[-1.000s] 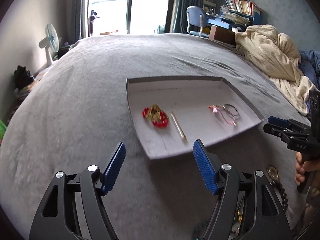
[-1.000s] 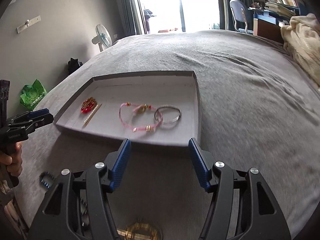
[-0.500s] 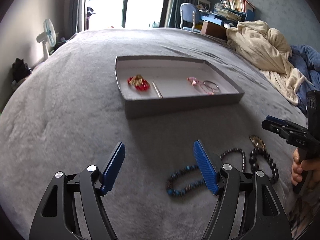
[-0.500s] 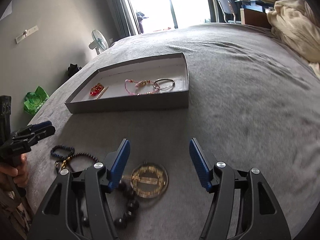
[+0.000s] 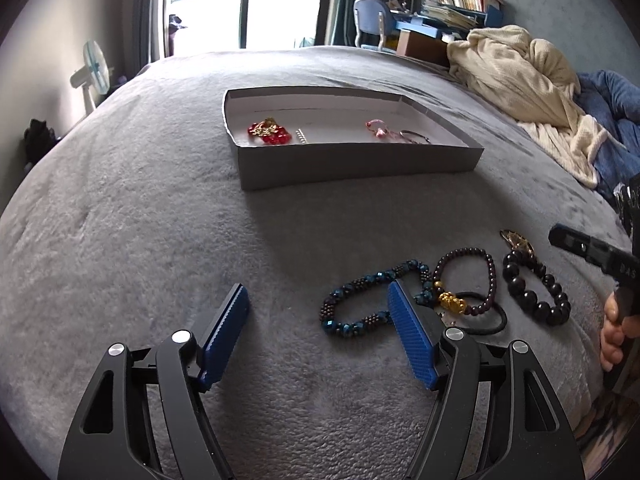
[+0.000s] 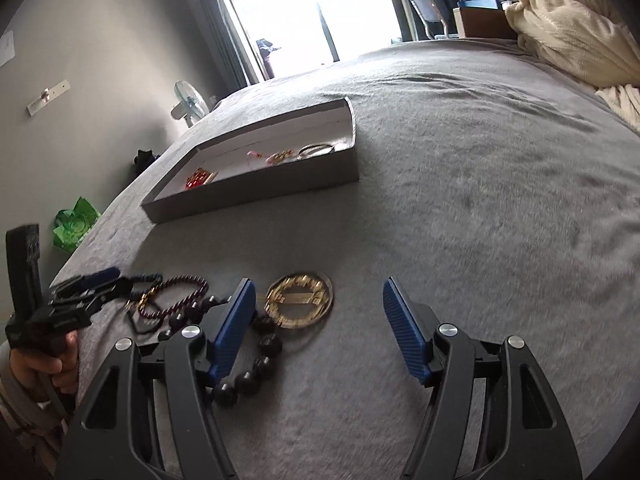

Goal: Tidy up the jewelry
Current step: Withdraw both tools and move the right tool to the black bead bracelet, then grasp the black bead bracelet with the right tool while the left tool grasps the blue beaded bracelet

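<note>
A grey tray [image 5: 360,160] on the grey bed holds a red-and-gold piece [image 5: 268,132], a pink cord bracelet [image 5: 378,128] and a silver bangle [image 5: 414,136]. Loose on the blanket lie a blue bead bracelet [image 5: 368,298], a dark red bead bracelet [image 5: 464,276] with a gold charm, a black hair tie [image 5: 486,316], a big black bead bracelet [image 5: 536,288] and a gold round piece [image 6: 300,300]. My left gripper [image 5: 320,340] is open and empty, its right finger by the blue bracelet. My right gripper [image 6: 320,320] is open and empty near the gold piece.
A cream blanket [image 5: 520,80] and blue bedding lie on the bed's right side. A fan [image 5: 94,76] stands at the left by the window. A desk with a chair [image 5: 372,24] is at the back. A green bag [image 6: 76,224] lies on the floor.
Both grippers have pulled back from the tray toward the near side of the bed. The loose bracelets and the gold piece have come into view between and beside the fingers.
</note>
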